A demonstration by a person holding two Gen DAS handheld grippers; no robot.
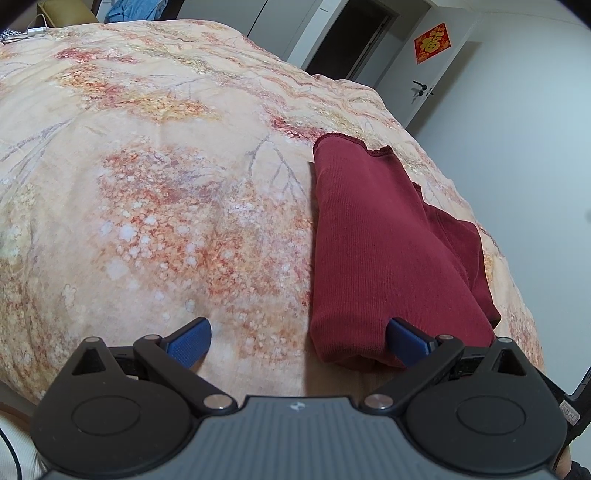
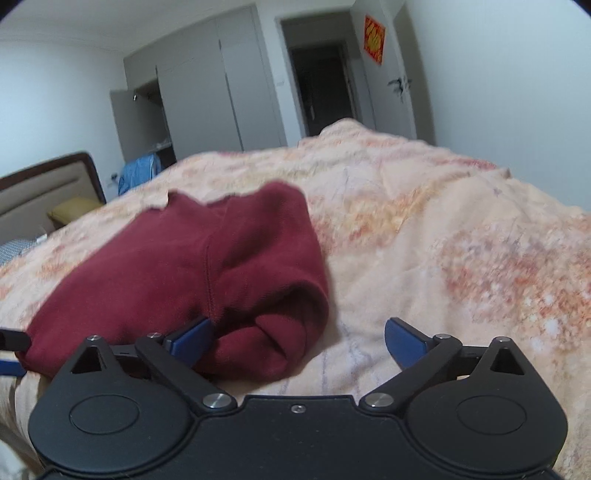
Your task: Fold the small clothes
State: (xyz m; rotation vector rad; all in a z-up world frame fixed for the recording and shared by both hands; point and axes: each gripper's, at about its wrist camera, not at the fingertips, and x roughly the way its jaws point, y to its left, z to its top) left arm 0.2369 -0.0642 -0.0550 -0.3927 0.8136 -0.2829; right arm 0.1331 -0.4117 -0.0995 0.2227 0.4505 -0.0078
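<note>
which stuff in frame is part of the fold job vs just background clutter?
Job:
- dark red garment, folded lengthwise on the floral bedspread
- left gripper, open at its near end
- right gripper, open beside it

Background:
- blue clothing by the wardrobe
- yellow cushion
- red door decoration
- cable

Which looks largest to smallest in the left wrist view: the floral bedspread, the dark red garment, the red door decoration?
1. floral bedspread
2. dark red garment
3. red door decoration, though it is far from the camera, so its true size is unsure.
</note>
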